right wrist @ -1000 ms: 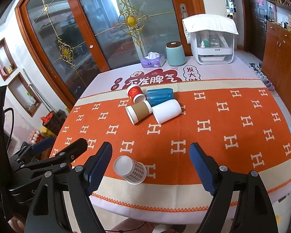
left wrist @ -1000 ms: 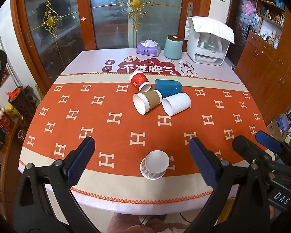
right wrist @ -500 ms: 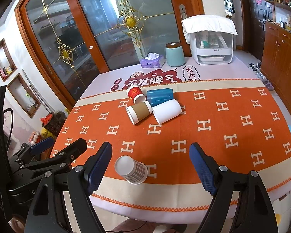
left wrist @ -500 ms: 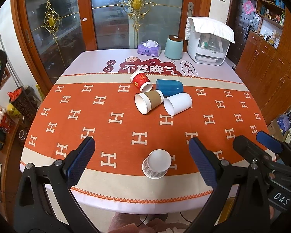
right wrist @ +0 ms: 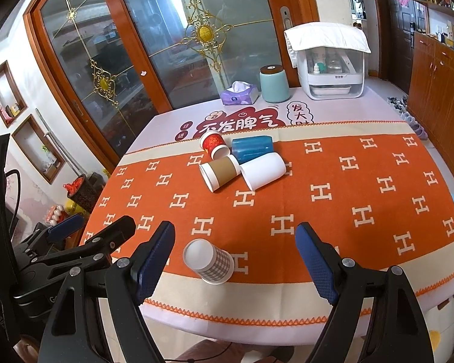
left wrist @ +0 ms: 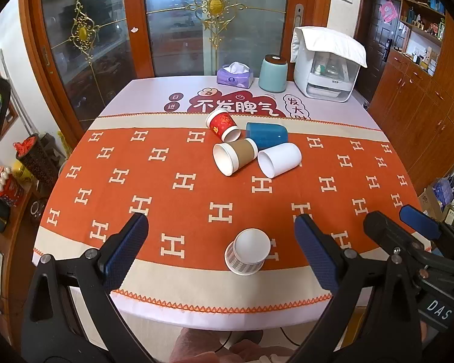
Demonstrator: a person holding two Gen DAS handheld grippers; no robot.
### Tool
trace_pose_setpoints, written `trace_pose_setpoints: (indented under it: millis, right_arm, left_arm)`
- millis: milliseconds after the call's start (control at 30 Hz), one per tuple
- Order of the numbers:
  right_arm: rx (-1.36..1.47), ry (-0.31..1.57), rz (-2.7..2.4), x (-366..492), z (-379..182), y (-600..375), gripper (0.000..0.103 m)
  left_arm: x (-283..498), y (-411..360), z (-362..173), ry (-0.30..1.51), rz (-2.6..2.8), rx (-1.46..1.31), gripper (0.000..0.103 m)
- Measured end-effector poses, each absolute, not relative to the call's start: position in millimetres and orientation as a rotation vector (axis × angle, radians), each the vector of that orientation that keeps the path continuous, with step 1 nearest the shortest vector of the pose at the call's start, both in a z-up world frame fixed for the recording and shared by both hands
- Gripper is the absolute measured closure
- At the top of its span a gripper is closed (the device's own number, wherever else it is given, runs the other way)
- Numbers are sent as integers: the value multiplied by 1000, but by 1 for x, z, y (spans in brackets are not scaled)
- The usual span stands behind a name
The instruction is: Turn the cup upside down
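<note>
A checked paper cup [left wrist: 247, 254] stands upside down, white base up, near the table's front edge; it also shows in the right wrist view [right wrist: 209, 260]. Four cups lie on their sides in a cluster mid-table: red [left wrist: 223, 124], blue [left wrist: 267, 135], brown [left wrist: 235, 156] and white [left wrist: 279, 159]. My left gripper [left wrist: 221, 248] is open and empty, fingers either side of the checked cup but short of it. My right gripper [right wrist: 235, 258] is open and empty, with the checked cup just inside its left finger.
An orange H-patterned cloth [left wrist: 178, 181] covers the table. At the back stand a tissue box [left wrist: 235, 74], a teal canister [left wrist: 273, 73] and a white appliance [left wrist: 328, 63]. Wooden cabinets [left wrist: 423, 90] lie to the right, glass doors behind.
Both views have drifted slightly; the cups sit a little lower in the frames. Both grippers stay open and the cups have not moved on the table.
</note>
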State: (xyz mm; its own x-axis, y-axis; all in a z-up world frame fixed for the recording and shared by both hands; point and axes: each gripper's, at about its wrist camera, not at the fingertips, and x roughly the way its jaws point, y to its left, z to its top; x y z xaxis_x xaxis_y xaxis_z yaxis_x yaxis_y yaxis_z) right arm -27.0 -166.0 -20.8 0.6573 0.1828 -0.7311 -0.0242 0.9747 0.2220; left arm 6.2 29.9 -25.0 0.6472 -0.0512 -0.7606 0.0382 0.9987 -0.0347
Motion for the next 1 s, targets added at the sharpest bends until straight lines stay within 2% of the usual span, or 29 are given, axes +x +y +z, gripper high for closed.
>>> trace_pose_setpoints:
  millis: [1000]
  right_arm:
    - [205, 843, 119, -34, -22, -162, 20]
  left_arm:
    - [1, 38, -28, 869, -49, -14, 7]
